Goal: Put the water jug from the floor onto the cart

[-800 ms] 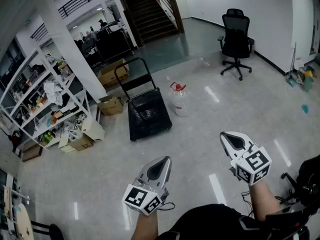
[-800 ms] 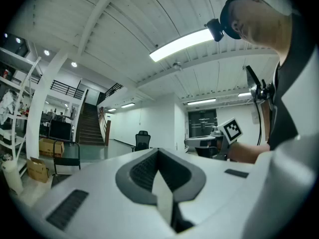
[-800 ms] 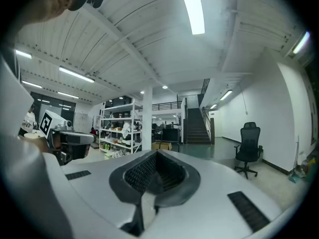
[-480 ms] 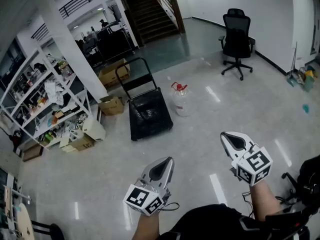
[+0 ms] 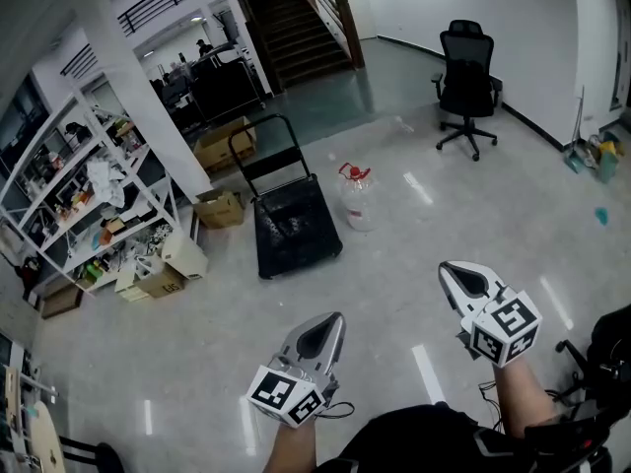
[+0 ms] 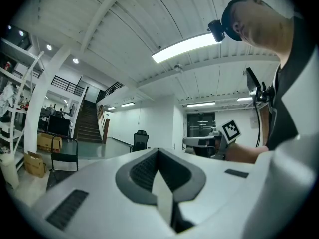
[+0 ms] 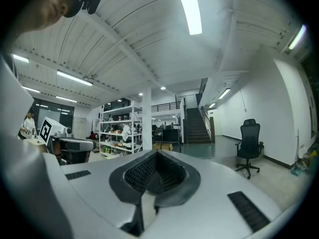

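Observation:
The water jug (image 5: 357, 200), clear with a red cap and handle, stands upright on the floor just right of the cart (image 5: 294, 227). That cart is a low black platform trolley with an upright push handle (image 5: 258, 146) at its far end. Both are several steps ahead of me. My left gripper (image 5: 328, 320) and right gripper (image 5: 447, 269) are held level near my body, far short of the jug. Each has its jaws closed with nothing between them. The left gripper view shows its own closed jaws (image 6: 158, 150) and the cart's handle (image 6: 65, 156) at far left.
A black office chair (image 5: 467, 92) stands at the back right. White shelves (image 5: 89, 205) full of clutter line the left side, with cardboard boxes (image 5: 222, 208) on the floor beside them. Stairs (image 5: 296, 23) rise at the back. Small items lie by the right wall (image 5: 595, 154).
Almost nothing: the view has drifted a touch, so both grippers sit slightly lower in the picture. The jug and cart stay where they were.

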`<state>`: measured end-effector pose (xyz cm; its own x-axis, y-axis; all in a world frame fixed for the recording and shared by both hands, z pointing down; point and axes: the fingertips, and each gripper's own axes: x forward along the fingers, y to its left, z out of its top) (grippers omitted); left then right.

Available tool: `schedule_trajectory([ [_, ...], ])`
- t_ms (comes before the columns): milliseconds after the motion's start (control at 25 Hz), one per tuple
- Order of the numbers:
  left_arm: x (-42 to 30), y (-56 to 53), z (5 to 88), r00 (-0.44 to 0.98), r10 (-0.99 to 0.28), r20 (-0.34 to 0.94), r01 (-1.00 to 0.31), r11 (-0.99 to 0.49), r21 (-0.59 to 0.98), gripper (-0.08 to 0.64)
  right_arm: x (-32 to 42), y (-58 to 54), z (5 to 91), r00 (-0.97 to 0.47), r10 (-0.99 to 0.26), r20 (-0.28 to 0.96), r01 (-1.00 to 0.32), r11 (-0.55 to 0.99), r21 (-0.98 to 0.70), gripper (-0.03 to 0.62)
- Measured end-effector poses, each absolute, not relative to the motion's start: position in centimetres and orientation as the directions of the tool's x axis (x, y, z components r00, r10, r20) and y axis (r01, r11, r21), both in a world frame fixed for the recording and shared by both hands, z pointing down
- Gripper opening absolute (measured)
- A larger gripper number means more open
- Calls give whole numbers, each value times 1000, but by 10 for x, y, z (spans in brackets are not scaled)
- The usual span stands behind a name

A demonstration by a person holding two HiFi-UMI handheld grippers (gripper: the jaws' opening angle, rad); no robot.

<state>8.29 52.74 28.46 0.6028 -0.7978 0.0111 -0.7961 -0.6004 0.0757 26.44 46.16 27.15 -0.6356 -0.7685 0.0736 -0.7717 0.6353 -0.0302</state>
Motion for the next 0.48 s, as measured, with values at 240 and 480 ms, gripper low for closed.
schedule_trajectory([
  [240,54,531,288,623,-782,7,-780,-620,81,0,234,466,270,-632,-771,80,-775,631,-41,2],
  [480,19,532,304,641,-768,4,-765,-638,92,0,200,470,283,-618,-780,95,-785,618,-35,2],
])
